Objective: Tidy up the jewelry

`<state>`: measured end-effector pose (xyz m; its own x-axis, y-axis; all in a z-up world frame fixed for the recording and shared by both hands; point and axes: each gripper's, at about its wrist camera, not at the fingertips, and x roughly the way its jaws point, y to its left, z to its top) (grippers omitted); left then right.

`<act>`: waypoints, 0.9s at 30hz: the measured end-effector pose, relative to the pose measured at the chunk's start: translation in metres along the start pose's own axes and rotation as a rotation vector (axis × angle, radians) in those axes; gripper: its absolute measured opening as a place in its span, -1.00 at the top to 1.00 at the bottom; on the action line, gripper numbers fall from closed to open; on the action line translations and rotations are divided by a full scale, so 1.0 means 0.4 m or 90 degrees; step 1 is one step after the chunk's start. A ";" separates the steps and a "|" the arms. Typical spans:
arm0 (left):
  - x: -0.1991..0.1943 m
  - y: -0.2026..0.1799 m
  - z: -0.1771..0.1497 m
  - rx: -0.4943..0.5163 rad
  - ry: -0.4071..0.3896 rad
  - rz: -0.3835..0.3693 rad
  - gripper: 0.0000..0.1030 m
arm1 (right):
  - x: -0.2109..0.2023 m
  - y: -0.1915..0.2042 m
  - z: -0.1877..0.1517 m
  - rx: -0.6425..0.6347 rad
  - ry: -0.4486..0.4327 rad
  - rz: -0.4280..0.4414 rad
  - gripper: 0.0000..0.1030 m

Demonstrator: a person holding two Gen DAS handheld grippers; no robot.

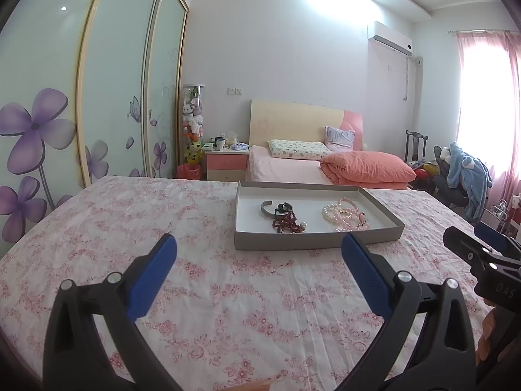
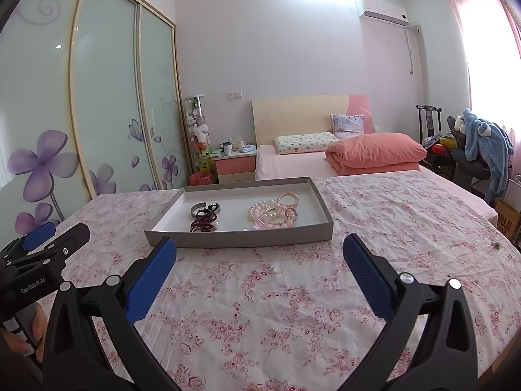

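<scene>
The jewelry lies in a shallow grey tray (image 1: 317,241) (image 2: 241,238) with a white floor. It forms two groups: on the left a silver cuff bracelet (image 1: 267,209) (image 2: 196,207) touching a heap of dark red and black beads (image 1: 286,219) (image 2: 205,219); on the right a cluster of pink and white pearl bracelets (image 1: 346,216) (image 2: 273,211). How many strands each heap holds cannot be counted, as they overlap.

The tray rests on a surface covered by a white cloth with pink flowers (image 1: 228,293) (image 2: 276,293), toward its far side.

The left gripper (image 1: 259,249) has its two blue-padded fingers (image 1: 153,280) spread wide and empty above the cloth; the tray sits just beyond them, ahead and a little right. The right gripper (image 2: 259,251) is likewise spread wide and holds nothing, its fingers (image 2: 151,280) short of the tray's near wall, the tray ahead and slightly left. Each gripper shows at the edge of the other's view, and part of a hand (image 2: 22,335) grips the left one.

Behind stand a bed (image 1: 293,166) (image 2: 293,163) with a folded orange quilt (image 1: 368,166) (image 2: 377,151) and two pillows, a pink nightstand (image 1: 226,163) (image 2: 236,166), a wardrobe (image 1: 114,81) (image 2: 104,97) with three sliding glass doors painted with purple flowers, an air conditioner (image 1: 390,37) (image 2: 382,11), and a pink-curtained window (image 1: 488,97) (image 2: 488,49).
</scene>
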<state>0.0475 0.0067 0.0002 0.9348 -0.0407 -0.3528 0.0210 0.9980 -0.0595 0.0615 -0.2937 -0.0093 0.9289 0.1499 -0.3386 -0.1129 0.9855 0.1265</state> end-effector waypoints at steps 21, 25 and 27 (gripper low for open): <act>0.003 0.003 -0.004 -0.001 0.003 0.004 -0.92 | 0.001 0.001 -0.001 0.000 0.002 -0.001 -0.97; 0.002 0.003 -0.004 -0.001 0.003 0.004 -0.92 | 0.001 0.001 -0.002 0.001 0.002 -0.001 -0.97; 0.002 0.002 -0.004 -0.001 0.003 0.005 -0.92 | 0.001 0.002 -0.004 0.001 0.002 -0.001 -0.97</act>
<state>0.0479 0.0076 -0.0016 0.9331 -0.0330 -0.3580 0.0128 0.9982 -0.0586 0.0613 -0.2928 -0.0107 0.9277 0.1489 -0.3422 -0.1112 0.9856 0.1275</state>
